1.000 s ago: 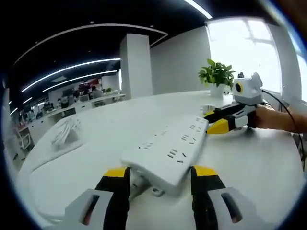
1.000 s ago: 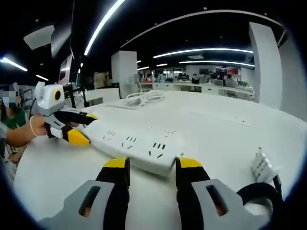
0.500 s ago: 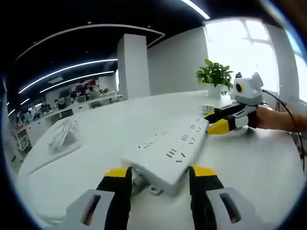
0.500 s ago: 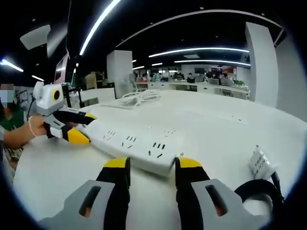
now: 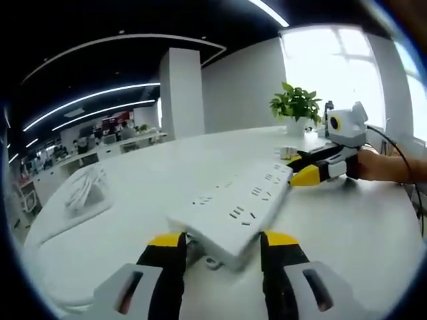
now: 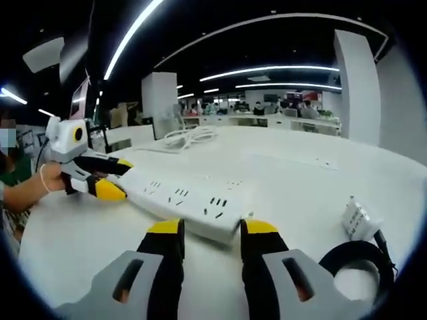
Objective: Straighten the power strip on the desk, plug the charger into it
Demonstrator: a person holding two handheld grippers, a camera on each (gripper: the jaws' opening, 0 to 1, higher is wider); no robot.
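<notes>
2 claws hold a white power strip (image 5: 233,210) on the counter (image 5: 360,233): left claw (image 5: 222,245) and right claw (image 6: 207,230) each pinch 1 end; charger (image 6: 357,220) lies nearby.

In the left gripper view the near end of the power strip (image 5: 237,215) drops behind the left gripper (image 5: 220,247), so whether its yellow tips touch it cannot be told. In the right gripper view the strip's other end is covered by the right gripper (image 6: 207,235) the same way. The black cable (image 6: 357,261) beside the white charger (image 6: 357,218) is cut by the picture's edge. Distant desks are too blurred to read.
</notes>
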